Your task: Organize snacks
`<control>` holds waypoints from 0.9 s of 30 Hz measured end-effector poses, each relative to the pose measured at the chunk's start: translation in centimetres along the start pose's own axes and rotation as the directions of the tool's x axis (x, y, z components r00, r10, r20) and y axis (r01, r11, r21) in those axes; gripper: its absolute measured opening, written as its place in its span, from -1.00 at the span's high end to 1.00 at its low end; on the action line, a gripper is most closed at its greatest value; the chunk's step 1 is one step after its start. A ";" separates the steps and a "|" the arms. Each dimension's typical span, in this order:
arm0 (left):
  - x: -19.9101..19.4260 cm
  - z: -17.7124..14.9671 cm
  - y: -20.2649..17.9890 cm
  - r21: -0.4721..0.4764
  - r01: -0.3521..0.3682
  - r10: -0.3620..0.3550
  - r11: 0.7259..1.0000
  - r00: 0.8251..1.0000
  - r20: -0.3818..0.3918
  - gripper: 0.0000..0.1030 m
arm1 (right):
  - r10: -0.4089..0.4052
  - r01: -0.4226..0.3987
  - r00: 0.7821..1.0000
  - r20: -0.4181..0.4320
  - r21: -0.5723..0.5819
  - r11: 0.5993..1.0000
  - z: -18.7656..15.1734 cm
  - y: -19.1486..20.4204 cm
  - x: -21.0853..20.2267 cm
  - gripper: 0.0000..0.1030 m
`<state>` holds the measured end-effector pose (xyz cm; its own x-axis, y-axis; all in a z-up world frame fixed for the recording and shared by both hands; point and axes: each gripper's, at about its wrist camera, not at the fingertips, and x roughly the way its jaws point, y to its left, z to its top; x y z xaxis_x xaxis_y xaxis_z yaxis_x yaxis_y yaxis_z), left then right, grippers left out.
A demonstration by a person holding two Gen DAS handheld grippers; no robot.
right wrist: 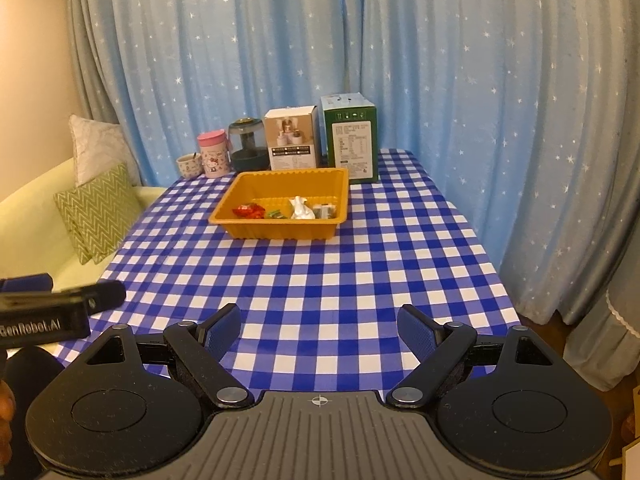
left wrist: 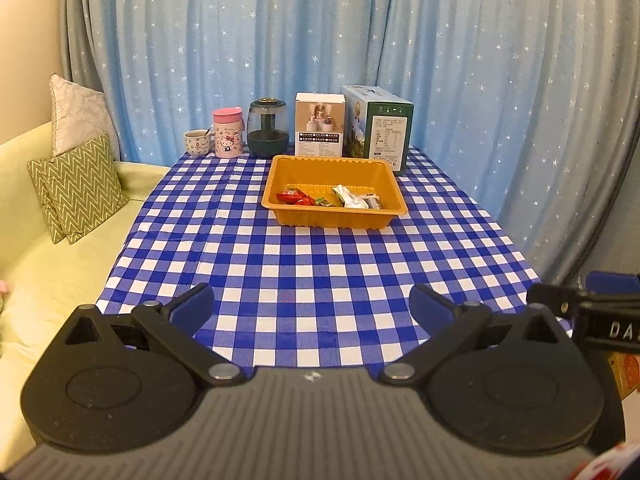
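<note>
Both tongs — left (left wrist: 311, 304) and right (right wrist: 320, 330) — hang spread and empty over the checked surface (left wrist: 304, 264). Snacks (left wrist: 332, 197) lie in the orange tray (left wrist: 332, 222); a careless reach could shove the light tray into the boxes (left wrist: 352, 128).

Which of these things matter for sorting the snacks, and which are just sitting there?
Job: orange plastic tray; red snack packet; white crinkled packet.
Lying about: small patterned mug; pink lidded cup; dark glass jar; white carton; green carton.
</note>
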<state>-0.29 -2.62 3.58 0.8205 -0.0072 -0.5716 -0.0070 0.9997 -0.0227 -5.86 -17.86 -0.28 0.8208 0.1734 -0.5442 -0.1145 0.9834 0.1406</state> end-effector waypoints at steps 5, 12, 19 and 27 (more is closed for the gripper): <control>0.1 0.0 0.2 -0.003 -0.004 0.004 1.000 1.000 -0.002 -1.00 | 0.003 -0.003 1.000 0.004 0.001 1.000 0.1 0.1 -0.1 -0.65; 0.1 0.0 0.3 -0.004 -0.003 0.003 1.000 1.000 0.000 -1.00 | 0.002 -0.002 1.000 0.010 0.006 1.000 0.3 0.3 -0.2 -0.65; 0.1 0.0 0.2 -0.003 -0.001 0.001 1.000 1.000 -0.001 -1.00 | 0.005 -0.005 1.000 0.010 0.008 1.000 0.4 0.5 -0.3 -0.65; 0.1 -0.1 0.2 -0.006 -0.001 0.001 1.000 1.000 -0.001 -1.00 | 0.005 -0.005 1.000 0.009 0.009 1.000 0.4 0.4 -0.2 -0.65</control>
<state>-0.25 -2.44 3.46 0.8199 -0.0066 -0.5724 -0.0109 0.9996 -0.0271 -5.90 -17.48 0.21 0.8254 0.1774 -0.5360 -0.1133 0.9821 0.1506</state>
